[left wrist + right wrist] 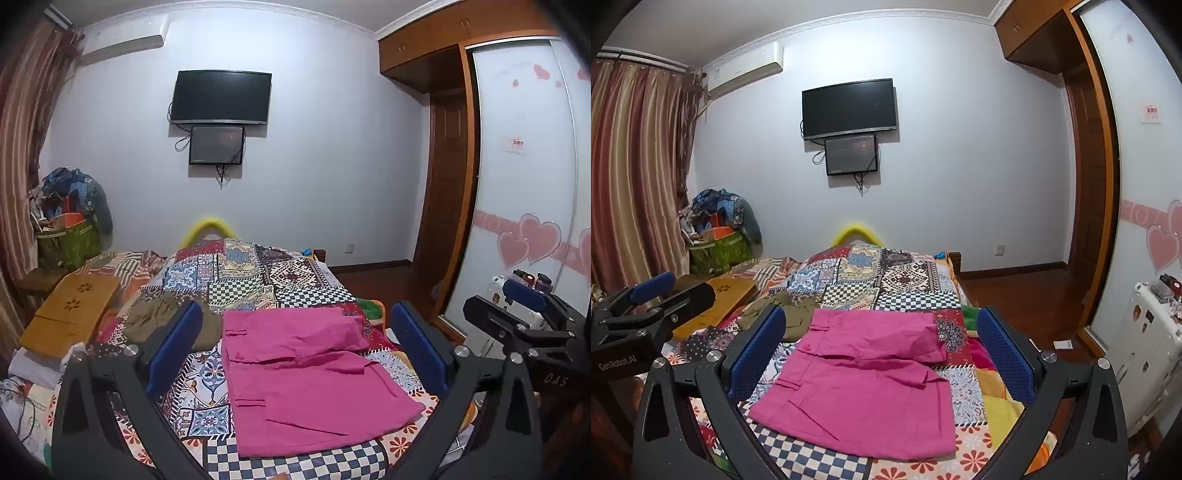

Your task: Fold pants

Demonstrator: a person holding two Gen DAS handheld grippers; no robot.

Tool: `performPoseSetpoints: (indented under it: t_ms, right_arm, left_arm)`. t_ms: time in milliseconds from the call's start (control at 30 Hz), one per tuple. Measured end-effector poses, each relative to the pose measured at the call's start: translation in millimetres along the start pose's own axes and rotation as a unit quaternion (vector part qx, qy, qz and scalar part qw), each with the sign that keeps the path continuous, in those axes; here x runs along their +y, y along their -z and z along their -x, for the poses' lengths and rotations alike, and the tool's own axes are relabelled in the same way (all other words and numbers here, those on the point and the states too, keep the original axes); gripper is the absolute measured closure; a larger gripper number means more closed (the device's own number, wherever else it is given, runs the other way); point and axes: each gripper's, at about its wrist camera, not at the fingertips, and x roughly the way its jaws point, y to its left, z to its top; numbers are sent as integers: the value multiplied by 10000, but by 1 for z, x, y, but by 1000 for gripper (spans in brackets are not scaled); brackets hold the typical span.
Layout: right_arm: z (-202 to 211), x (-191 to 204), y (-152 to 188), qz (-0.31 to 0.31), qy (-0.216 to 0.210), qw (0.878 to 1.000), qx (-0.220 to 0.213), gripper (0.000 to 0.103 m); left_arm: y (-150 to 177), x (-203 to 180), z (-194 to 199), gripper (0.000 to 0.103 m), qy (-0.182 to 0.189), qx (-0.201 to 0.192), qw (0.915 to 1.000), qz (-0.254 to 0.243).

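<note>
Two garments lie on the patchwork bed (258,273): one pair of pink pants (306,373), folded and flat near the bed's near edge, and one olive garment (162,317) just beyond its left side. We hold the left gripper (295,354) and right gripper (882,354) above the pants, jaws wide, nothing gripped. Bare quilt stretches toward the far edge.

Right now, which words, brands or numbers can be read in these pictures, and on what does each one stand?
"GenRobot.AI": on the left gripper body.
"DAS": on the right gripper body.
Red sticker on the wardrobe door: too blurred to read.
Air conditioner label: too small.
</note>
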Motion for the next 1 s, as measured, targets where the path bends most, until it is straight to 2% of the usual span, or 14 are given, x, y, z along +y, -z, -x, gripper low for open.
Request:
performPoseSetpoints:
  t_ms: [1000]
  right_arm:
    - [-7, -5, 4, -10, 70, 9999, 96, 0]
  left_arm:
    - [6, 3, 0, 0, -25, 74, 10000, 7]
